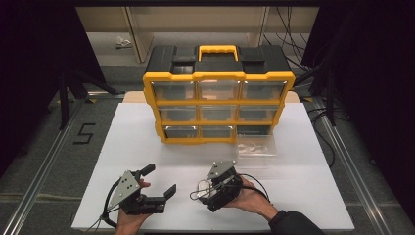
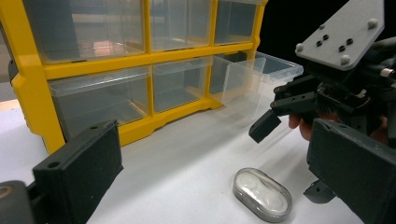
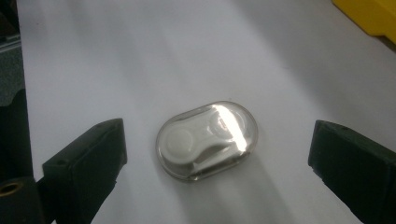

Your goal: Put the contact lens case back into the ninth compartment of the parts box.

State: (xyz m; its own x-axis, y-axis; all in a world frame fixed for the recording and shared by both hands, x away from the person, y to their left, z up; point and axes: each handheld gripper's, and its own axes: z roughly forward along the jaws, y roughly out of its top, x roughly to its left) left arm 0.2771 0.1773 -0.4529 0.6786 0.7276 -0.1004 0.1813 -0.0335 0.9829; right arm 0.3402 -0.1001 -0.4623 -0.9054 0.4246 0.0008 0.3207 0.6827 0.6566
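White worktop [image 1: 147, 142] w/ yellow-and-black plastic drawer cabinet [image 1: 219, 105] at back. Small clear oval plastic case [image 3: 207, 139] lay flat betw. right gripper [image 3: 217, 154] fingers, spread wide, not touching — prob. lined up for pickup. Left gripper [image 2: 233, 172] nearby, fingers apart, empty.

Left gripper [image 1: 159, 180], held in the left hand [image 1: 128, 215] at near left, jaws spread wide. Right gripper [image 1: 201, 187], held in the right hand [image 1: 248, 197] at near right, angled downward, jaws wide apart, gripping nothing.

Grey floor [image 1: 44, 147], perhaps shelving [image 1: 195, 24] behind.
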